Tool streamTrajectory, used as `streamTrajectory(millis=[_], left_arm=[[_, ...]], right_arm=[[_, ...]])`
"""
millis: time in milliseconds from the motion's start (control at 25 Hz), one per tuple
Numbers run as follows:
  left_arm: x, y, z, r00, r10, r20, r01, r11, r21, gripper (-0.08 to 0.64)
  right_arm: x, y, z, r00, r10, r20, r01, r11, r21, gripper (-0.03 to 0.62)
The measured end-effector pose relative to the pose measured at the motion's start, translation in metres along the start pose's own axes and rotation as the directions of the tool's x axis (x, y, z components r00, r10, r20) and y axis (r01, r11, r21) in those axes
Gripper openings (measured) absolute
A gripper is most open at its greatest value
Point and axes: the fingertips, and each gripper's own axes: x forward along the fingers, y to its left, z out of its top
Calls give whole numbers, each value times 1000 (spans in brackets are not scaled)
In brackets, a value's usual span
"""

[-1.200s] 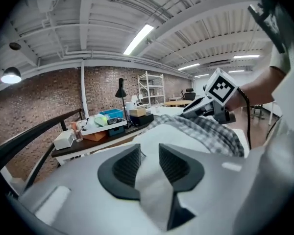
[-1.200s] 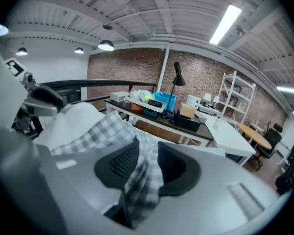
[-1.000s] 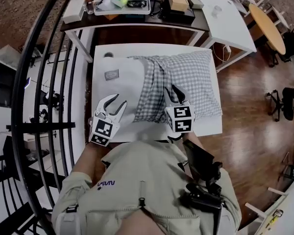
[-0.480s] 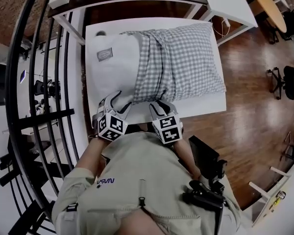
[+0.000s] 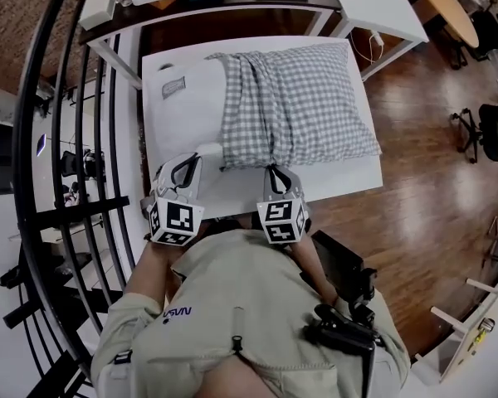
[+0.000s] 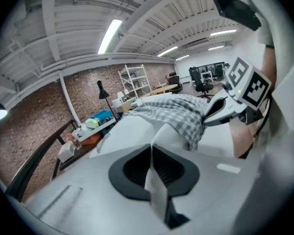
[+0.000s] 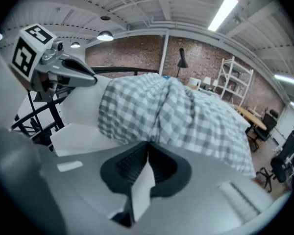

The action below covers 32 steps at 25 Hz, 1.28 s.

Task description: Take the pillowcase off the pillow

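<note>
Both hands are down at the near edge of the white surface [image 5: 340, 177], and both sets of fingers have just been closing. The left gripper [image 5: 187, 161] sits at the near corner of the bare white pillow [image 5: 191, 106]. Its fingers [image 6: 132, 173] are clenched tip to tip right against that corner, and they look to be nipping it. My read is that this is the anchor hand, there to keep the pillow from sliding.

The right gripper [image 5: 275, 171] is on the near hem of the grey checked pillowcase [image 5: 299, 98]. Its fingers [image 7: 125, 168] are pinched together exactly where the checked cloth meets them, so it looks like a grip on the fabric edge.

The pillowcase itself is only partly off. It is bunched in folds across the middle of the pillow, covering the right-hand part and leaving the left part bare. The pillow lies flat on the surface.

The split makes sense: one hand holds the filling, the other holds the cover. Pulling them apart should slide the case off to the right.
</note>
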Motion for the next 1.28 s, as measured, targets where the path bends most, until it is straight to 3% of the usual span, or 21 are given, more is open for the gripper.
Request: streamTrajectory(millis=[160, 280, 400, 520, 640, 760, 880, 960, 1040, 1080, 1200, 1280], left_arm=[[-16, 38, 28, 995, 57, 79, -54, 998, -36, 15], [-24, 68, 18, 989, 129, 68, -121, 987, -101, 14], [-37, 87, -21, 987, 159, -5, -157, 966, -205, 14], [-28, 75, -40, 995, 88, -38, -94, 977, -190, 15], [-22, 47, -40, 999, 32, -29, -37, 979, -201, 15], [-21, 16, -22, 999, -49, 22, 53, 975, -216, 15], [-20, -18, -9, 986, -164, 36, 168, 973, -159, 15], [-27, -29, -10, 985, -169, 22, 171, 976, -136, 17], [-35, -36, -12, 991, -129, 19, 130, 985, -116, 36], [-38, -40, -10, 993, -112, 27, 114, 989, -92, 81], [-33, -50, 3, 995, -93, 24, 92, 995, 37, 222], [-20, -61, -7, 995, -95, -37, 99, 987, 127, 258]], right_arm=[[-19, -44, 11, 986, -163, 35, 163, 987, 0, 11], [-22, -106, -22, 950, -309, -53, 313, 941, 127, 3], [-35, -155, -55, 940, -322, -116, 340, 913, 224, 3], [-39, -169, -50, 944, -319, -79, 329, 917, 226, 3], [-37, -144, -29, 969, -247, -11, 242, 939, 245, 3], [-30, -79, -1, 997, -44, 60, 31, 979, 201, 5], [-23, -6, 13, 983, 172, 64, -180, 971, 154, 39], [-19, 29, 13, 962, 270, 42, -273, 952, 134, 96], [-15, 51, 11, 944, 329, 12, -328, 940, 94, 148], [-12, 57, 10, 939, 343, -6, -341, 937, 78, 169], [5, 62, 5, 938, 341, -67, -338, 940, 55, 181], [12, 61, -1, 945, 310, -102, -310, 951, 22, 179]])
